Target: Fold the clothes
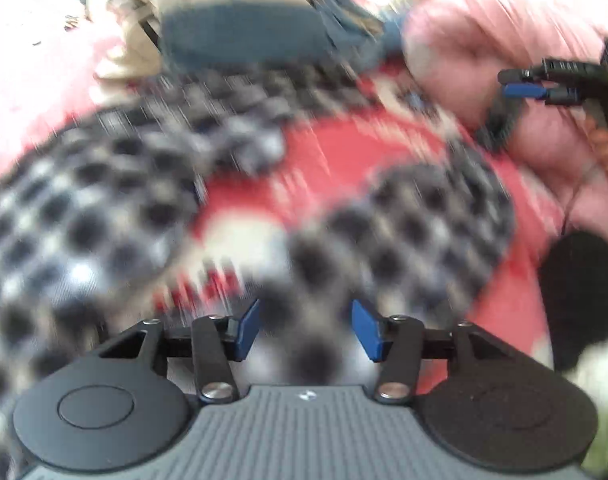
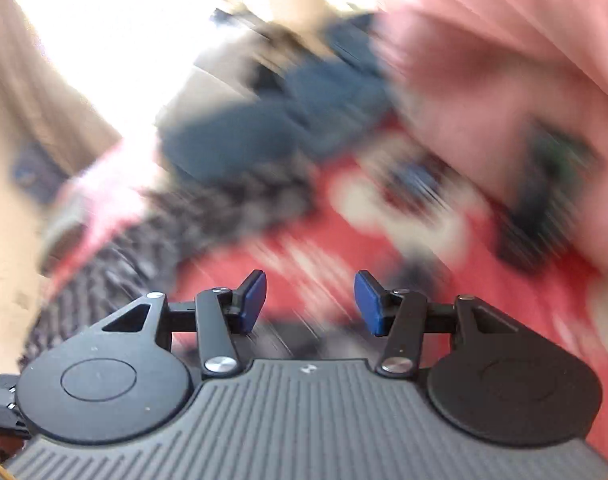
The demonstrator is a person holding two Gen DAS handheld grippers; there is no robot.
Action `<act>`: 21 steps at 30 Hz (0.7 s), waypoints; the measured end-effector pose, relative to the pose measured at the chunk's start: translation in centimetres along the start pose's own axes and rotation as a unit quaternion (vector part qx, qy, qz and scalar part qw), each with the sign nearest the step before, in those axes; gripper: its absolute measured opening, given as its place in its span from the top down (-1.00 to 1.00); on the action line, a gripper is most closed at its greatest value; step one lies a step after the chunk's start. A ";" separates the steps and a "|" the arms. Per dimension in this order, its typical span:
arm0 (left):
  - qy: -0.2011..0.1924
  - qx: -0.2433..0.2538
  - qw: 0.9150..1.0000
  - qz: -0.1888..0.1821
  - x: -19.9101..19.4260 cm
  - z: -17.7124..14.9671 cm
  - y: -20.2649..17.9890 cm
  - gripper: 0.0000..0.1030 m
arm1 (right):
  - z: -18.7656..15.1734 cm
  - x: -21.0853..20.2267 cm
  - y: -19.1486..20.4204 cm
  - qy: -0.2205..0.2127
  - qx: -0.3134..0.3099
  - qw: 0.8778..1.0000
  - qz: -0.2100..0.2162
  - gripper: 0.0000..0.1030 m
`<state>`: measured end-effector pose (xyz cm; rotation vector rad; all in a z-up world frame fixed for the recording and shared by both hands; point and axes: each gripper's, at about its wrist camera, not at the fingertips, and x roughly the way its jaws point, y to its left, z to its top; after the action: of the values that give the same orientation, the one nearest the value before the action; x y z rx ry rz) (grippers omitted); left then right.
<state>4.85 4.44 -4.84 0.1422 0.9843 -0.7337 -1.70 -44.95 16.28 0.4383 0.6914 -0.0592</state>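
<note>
On red bedding (image 1: 336, 152): checked garment (image 1: 83, 216), spread, seemingly unfolded; blue and beige clothes (image 1: 239, 36) beyond, waiting. Left tongs (image 1: 306, 330) and right tongs (image 2: 310, 304) apart, empty.

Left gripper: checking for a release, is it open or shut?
Open. The left gripper has its blue pads apart, with blurred checked cloth visible beyond, not pinched.
</note>
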 end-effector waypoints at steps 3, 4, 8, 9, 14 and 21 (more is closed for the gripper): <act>-0.039 -0.013 0.998 0.049 3.3 3.9 0.6 -0.04 | 3.2 6.5 3.5 -0.050 -0.035 0.996 0.057 0.08; -0.049 -0.015 0.997 0.065 4.5 5.0 0.7 -0.04 | 4.3 9.0 4.5 -0.059 -0.045 0.995 0.069 0.09; -0.068 -0.033 0.994 0.083 8.7 7.2 1.3 -0.04 | 8.2 20.4 7.3 -0.045 -0.087 0.994 0.040 0.16; -0.069 -0.038 0.994 0.079 9.7 7.5 1.4 -0.04 | 8.8 23.1 7.8 -0.036 -0.101 0.994 0.025 0.16; -0.073 -0.038 0.995 0.061 13.1 7.6 2.2 -0.05 | 9.7 32.4 7.4 0.014 -0.132 0.991 -0.030 0.17; -0.083 -0.021 0.996 0.039 15.2 7.3 3.2 -0.08 | 12.8 38.2 7.0 -0.020 -0.176 0.984 -0.032 0.17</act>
<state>17.12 -3.83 -13.54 0.0809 0.8303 -0.6418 36.88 -40.35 3.60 0.0752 0.6604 -0.0047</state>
